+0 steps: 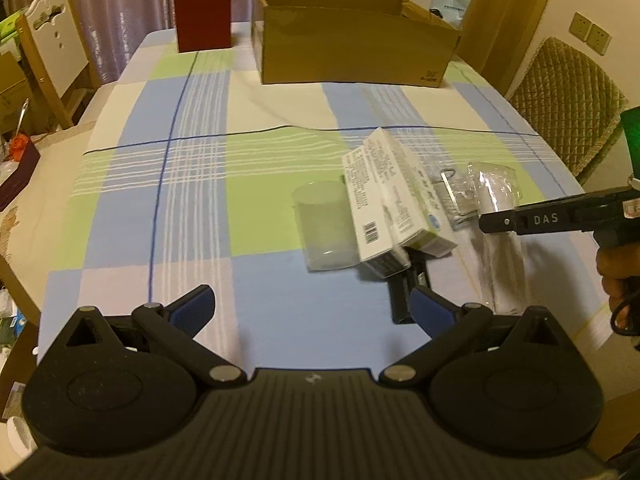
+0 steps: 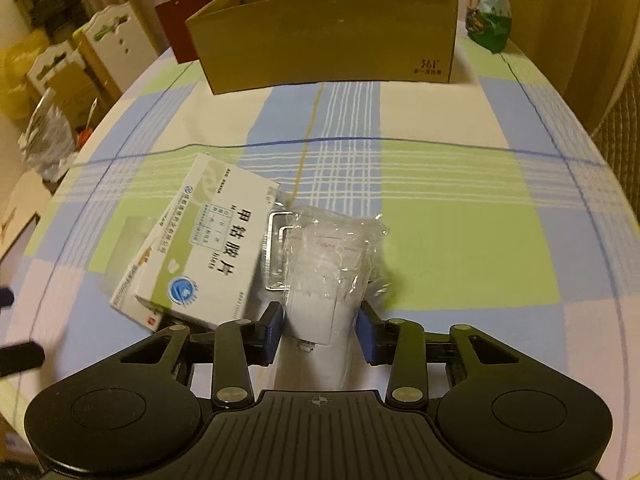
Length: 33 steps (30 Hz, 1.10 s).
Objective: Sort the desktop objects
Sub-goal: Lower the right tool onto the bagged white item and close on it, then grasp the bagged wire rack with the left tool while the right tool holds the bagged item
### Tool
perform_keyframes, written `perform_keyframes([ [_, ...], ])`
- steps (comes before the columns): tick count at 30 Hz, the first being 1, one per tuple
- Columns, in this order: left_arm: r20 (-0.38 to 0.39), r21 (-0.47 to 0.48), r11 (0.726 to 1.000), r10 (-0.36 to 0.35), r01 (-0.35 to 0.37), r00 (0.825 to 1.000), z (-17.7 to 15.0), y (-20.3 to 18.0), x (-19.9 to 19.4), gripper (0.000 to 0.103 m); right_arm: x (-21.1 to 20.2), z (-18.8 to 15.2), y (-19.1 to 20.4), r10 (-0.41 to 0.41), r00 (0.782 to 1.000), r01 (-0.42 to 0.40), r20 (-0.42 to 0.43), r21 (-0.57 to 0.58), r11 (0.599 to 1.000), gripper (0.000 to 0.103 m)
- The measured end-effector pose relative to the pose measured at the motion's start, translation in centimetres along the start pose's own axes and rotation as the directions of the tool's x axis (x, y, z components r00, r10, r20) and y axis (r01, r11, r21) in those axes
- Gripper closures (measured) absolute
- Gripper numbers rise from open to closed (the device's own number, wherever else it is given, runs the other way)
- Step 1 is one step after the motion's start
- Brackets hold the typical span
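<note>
I count 2 white printed medicine cartons (image 1: 384, 200) stacked askew, 1 clear plastic cup (image 1: 326, 232) lying just left of them, 1 flat black object (image 1: 404, 292) poking out beneath them, 1 clear bag of metal parts (image 2: 276, 256), and 1 white tube in crinkled clear wrap (image 2: 328, 276). At the far edge sit 1 open brown cardboard box (image 2: 324, 56) and 1 dark red box (image 1: 204, 16). They all rest on a table under a blue, green and cream checked cloth (image 1: 200, 208), with curtains and chairs behind. My right gripper (image 2: 320, 328) has its blue pads close beside the wrapped tube's near end, though I cannot tell if they grip. My left gripper (image 1: 312, 308) hangs wide open, empty, over the cloth.
</note>
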<state>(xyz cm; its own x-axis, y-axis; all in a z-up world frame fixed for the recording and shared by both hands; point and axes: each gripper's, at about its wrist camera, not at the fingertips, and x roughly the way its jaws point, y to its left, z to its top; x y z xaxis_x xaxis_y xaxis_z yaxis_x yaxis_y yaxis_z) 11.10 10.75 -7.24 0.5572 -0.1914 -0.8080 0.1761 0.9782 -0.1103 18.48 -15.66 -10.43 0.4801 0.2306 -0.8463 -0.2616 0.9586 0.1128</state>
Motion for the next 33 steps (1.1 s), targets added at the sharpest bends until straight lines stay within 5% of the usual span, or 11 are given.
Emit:
perform_keyframes([
  [14,0.03,0.195,0.978,-0.077,0.07,0.997,2.6,-5.4,2.1,0.001,0.3,-0.9,-4.7,-0.061,0.995,0.047,-0.085,-0.155,0.987,0.064],
  [30,-0.042,0.523,0.837,-0.162,0.16,0.986,6.4,-15.0,8.9,0.007,0.6,-1.0,-8.7,-0.027,0.996,0.018,-0.085,-0.108,0.994,0.064],
  [33,-0.064,0.439,0.885,-0.145,0.158,0.987,6.8,-15.7,10.3,0.007,0.5,-1.0,-9.4,-0.021,0.997,0.014,-0.076,-0.087,0.996,0.064],
])
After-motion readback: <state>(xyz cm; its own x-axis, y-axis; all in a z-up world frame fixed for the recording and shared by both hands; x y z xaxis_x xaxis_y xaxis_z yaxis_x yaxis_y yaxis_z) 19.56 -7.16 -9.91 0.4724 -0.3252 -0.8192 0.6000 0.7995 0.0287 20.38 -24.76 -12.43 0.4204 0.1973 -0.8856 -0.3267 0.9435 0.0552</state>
